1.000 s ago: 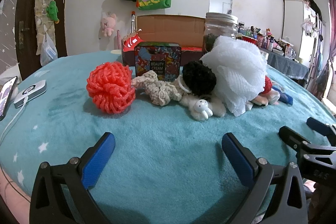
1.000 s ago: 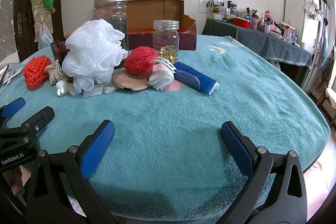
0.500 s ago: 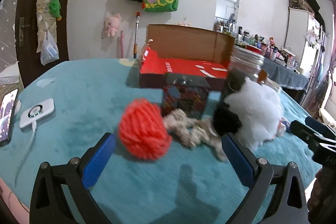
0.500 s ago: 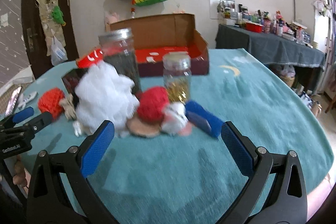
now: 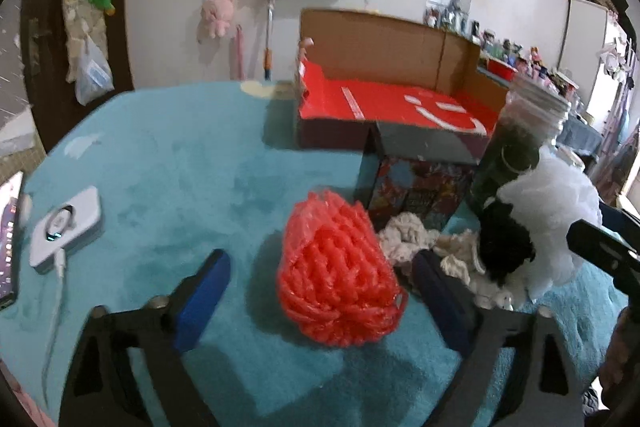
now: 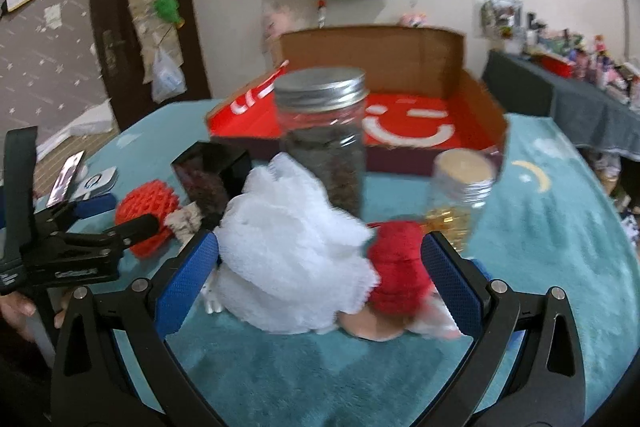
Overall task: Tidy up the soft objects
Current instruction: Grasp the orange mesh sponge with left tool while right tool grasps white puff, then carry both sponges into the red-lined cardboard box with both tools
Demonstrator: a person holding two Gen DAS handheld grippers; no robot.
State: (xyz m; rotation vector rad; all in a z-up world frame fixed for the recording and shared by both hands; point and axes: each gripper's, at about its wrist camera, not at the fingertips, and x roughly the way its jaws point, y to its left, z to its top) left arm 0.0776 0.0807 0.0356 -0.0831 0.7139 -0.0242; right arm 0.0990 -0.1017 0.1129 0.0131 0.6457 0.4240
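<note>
- Your left gripper (image 5: 320, 291) had the red mesh ball (image 5: 338, 269) sitting between its jaws on the teal cloth (image 5: 168, 167); the jaws were closing, but the pads had not yet pressed on it.
- The ball's long axis ran away from you, roughly along the fingers, so the jaws would squeeze its narrower width.
- Your right gripper (image 6: 318, 277) stood wide and ungripped, straddling the white mesh puff (image 6: 296, 259) and the red plush (image 6: 398, 267).
- The red box (image 5: 394, 107) lay beyond both piles, nearer your left side's ball.
</note>
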